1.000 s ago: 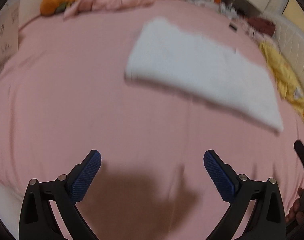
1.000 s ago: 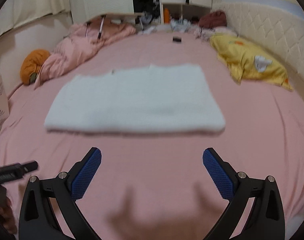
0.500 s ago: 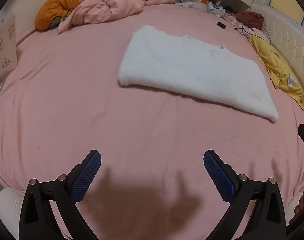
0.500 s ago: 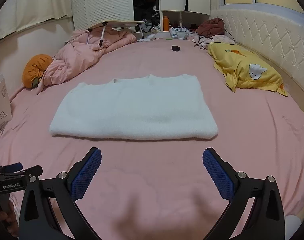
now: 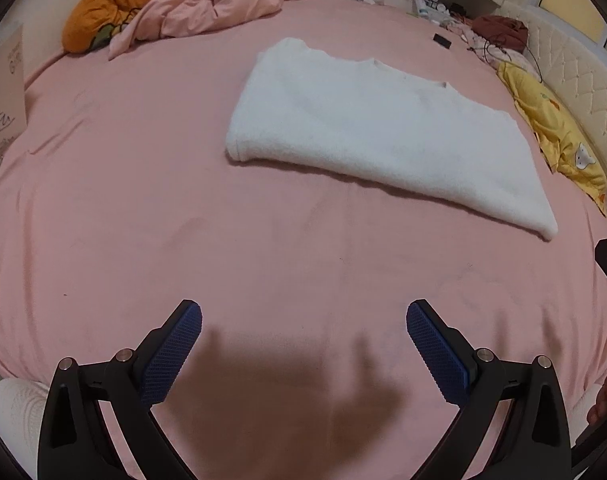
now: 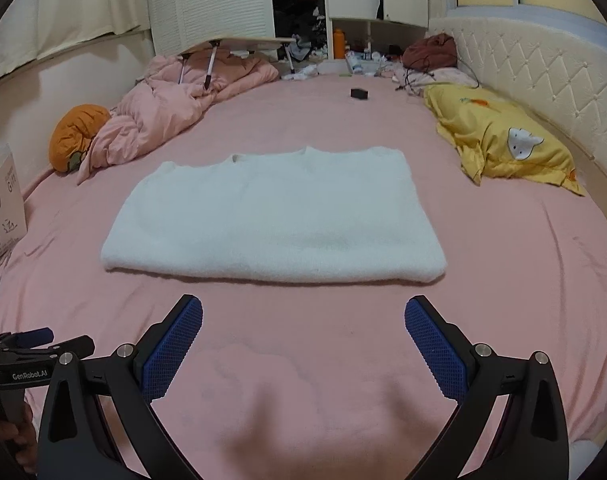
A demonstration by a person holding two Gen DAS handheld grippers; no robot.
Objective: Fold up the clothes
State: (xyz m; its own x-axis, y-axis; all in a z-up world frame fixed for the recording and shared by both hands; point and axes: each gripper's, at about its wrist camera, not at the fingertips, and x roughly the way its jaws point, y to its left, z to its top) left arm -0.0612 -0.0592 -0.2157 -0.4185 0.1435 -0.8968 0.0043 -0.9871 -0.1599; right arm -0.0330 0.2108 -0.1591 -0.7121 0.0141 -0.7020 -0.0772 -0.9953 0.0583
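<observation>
White folded garment (image 6: 275, 216) lies flat on the pink bed sheet (image 6: 503, 280), at 12 o'clock from the right gripper (image 6: 303, 344) and 1 o'clock from the left gripper (image 5: 303, 350). Both grippers: fingers spread wide, holding nothing, clear of the garment.

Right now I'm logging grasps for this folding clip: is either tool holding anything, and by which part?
Nothing is held. The left tool and the right tool are both open over the pink sheet, short of the white garment.
</observation>
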